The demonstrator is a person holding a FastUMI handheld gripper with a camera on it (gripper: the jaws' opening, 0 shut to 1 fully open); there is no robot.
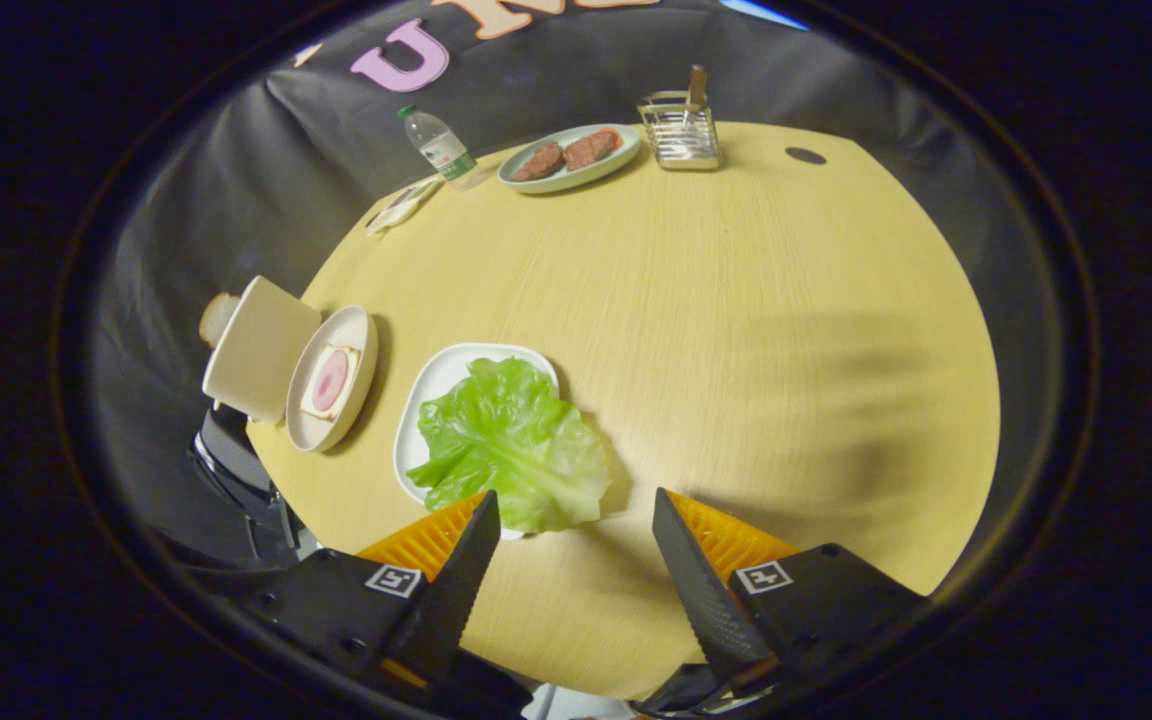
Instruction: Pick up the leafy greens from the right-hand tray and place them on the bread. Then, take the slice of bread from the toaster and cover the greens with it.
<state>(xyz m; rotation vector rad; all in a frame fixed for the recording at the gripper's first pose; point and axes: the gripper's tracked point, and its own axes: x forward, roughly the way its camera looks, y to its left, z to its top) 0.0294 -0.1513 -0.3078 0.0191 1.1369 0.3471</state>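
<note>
Jaws spread wide, empty, leafy greens (pixel 513 447) on tray (pixel 441 378) just ahead

A staged recording booth is indicated, not a lived-in kitchen: black cloth (pixel 236 190) is hung as a wall behind a pale wood table (pixel 736 330). Kitchen props are laid out on it: a toaster (pixel 256 345), plates of food (pixel 568 157), a wire rack (pixel 681 132), a water bottle (pixel 439 145).
</note>
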